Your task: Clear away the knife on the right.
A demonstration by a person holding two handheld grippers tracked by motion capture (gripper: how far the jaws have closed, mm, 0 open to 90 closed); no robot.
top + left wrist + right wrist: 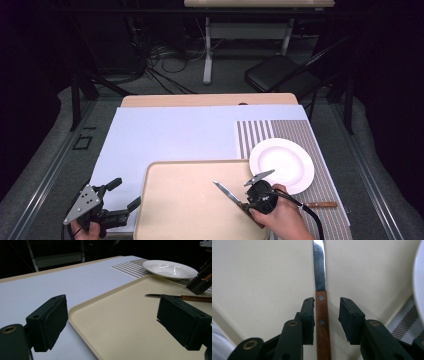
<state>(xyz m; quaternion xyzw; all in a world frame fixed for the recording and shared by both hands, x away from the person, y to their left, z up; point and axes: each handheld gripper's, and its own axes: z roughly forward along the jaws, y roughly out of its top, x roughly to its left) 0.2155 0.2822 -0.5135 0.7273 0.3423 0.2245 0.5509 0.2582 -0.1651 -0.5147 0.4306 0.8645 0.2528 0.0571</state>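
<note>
A knife with a steel blade point(226, 192) and a wooden handle point(322, 322) lies on the beige tray point(180, 210). My right gripper point(327, 301) is open, its jaws straddling the handle just behind the blade. The left jaw is nearly against the wood and the right jaw stands a little off it. In the high view a hand holds this gripper point(248, 202) at the tray's right side. My left gripper point(126, 193) hovers wide open off the tray's left edge with nothing between its jaws. From the left gripper view point(112, 300) the knife point(175, 297) lies across the tray.
A white plate point(281, 165) sits on a striped placemat point(300, 131) right of the tray. A second wooden handle point(322, 204) lies on the mat, partly hidden by the hand. A pale blue sheet point(170, 135) covers the table's far half.
</note>
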